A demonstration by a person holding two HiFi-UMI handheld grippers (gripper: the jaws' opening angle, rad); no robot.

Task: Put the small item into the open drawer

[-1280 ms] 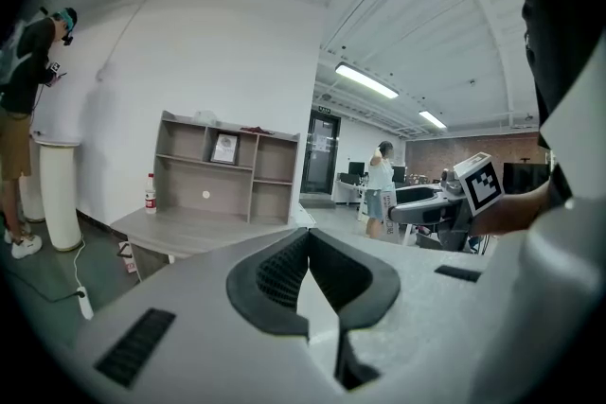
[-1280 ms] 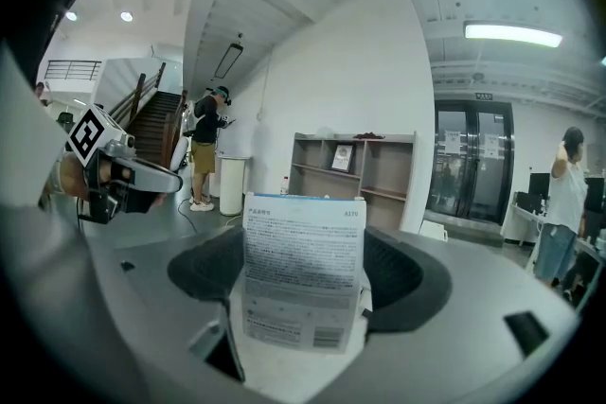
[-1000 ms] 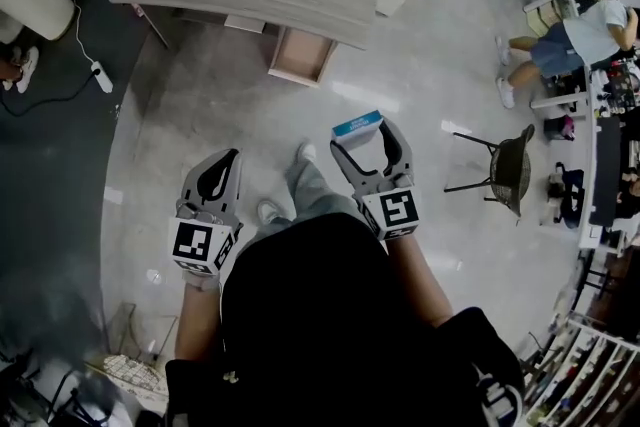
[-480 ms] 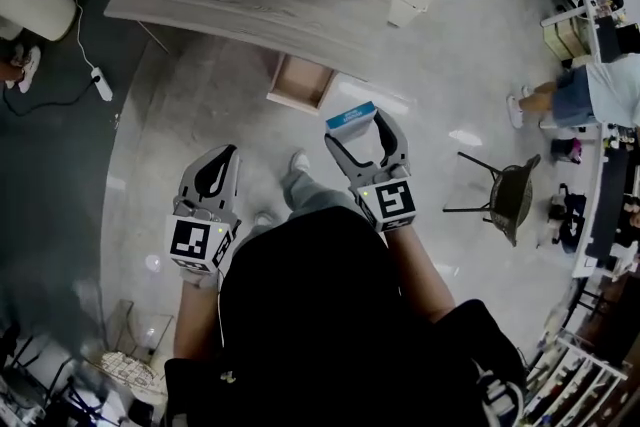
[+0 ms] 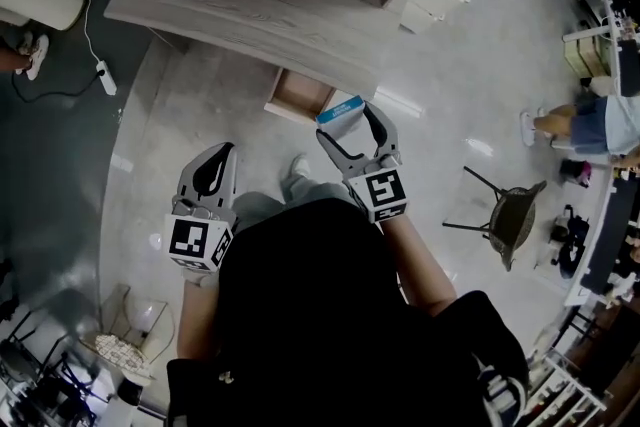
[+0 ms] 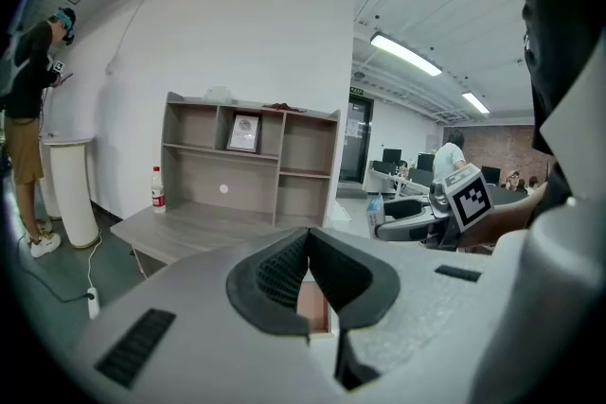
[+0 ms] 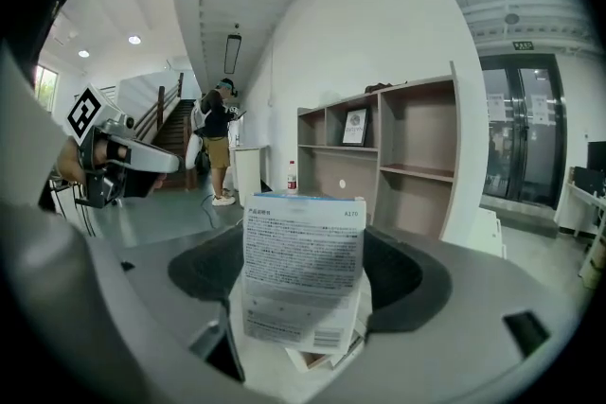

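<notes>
- While on near side of open drawer (image 5: 303, 93) below counter (image 5: 230, 0), grips small box (image 5: 340, 108) in right gripper (image 5: 347, 122) jaws.
- Holds left gripper (image 5: 222, 155) jaws pressed together, empty, further left.

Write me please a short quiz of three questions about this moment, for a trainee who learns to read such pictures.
1. True or false: the small white printed box with a blue top edge already lies inside the open light-wooden drawer.
2. Which gripper holds the box? A) the left gripper; B) the right gripper; C) neither.
3. Fill in: the drawer sticks out from beneath the front edge of the grey wooden ____.

Key: 1 false, the box is clamped between jaws, above the floor; 2 B, and the left gripper's jaws are together on nothing; 3 desk.
</notes>
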